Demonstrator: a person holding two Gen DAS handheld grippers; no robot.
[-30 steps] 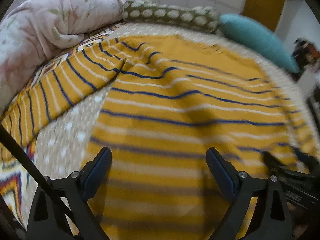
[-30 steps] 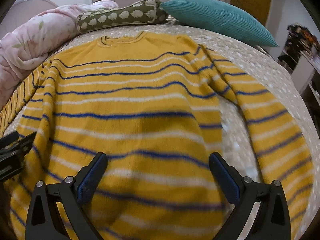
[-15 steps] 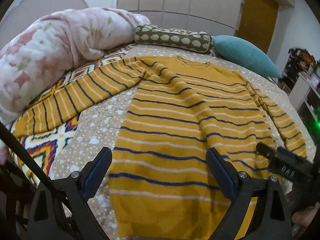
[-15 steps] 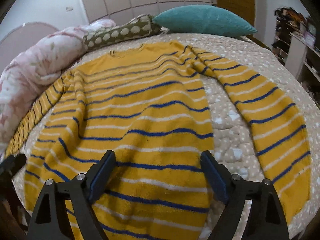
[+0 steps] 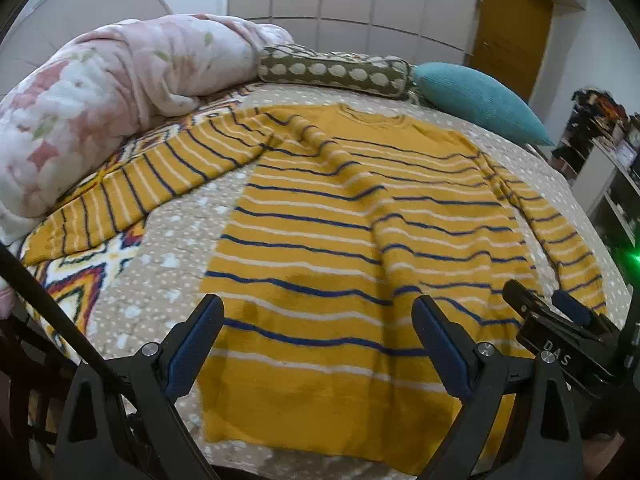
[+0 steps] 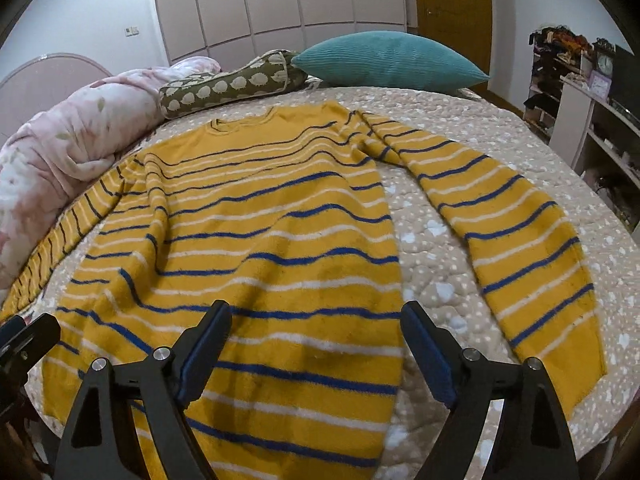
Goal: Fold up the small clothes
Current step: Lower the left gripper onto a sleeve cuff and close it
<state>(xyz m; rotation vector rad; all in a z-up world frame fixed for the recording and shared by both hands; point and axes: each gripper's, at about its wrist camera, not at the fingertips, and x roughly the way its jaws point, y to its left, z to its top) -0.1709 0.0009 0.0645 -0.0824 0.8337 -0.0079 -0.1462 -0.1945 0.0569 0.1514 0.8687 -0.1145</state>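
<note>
A yellow sweater [image 5: 340, 240] with blue and white stripes lies flat, face up, on the bed, neck at the far side and hem at the near edge. Its left sleeve [image 5: 140, 184] stretches out to the left, and its right sleeve [image 6: 520, 248] angles down along the right. My left gripper [image 5: 318, 308] hovers open above the hem's left half with nothing between its fingers. My right gripper [image 6: 318, 312] hangs open and empty over the right half of the sweater [image 6: 260, 240]. Each gripper shows at the edge of the other's view.
The beige spotted bed cover [image 6: 432, 240] lies under the sweater. A pink floral duvet [image 5: 88, 100] is heaped at the left over a patterned blanket [image 5: 80, 280]. An olive bolster [image 5: 332, 72] and a teal cushion [image 6: 388, 60] lie at the head. Shelves [image 6: 592, 120] stand to the right.
Both grippers have drawn back and up from the sweater, so its whole body and both sleeves now show. The right jaws have narrowed slightly.
</note>
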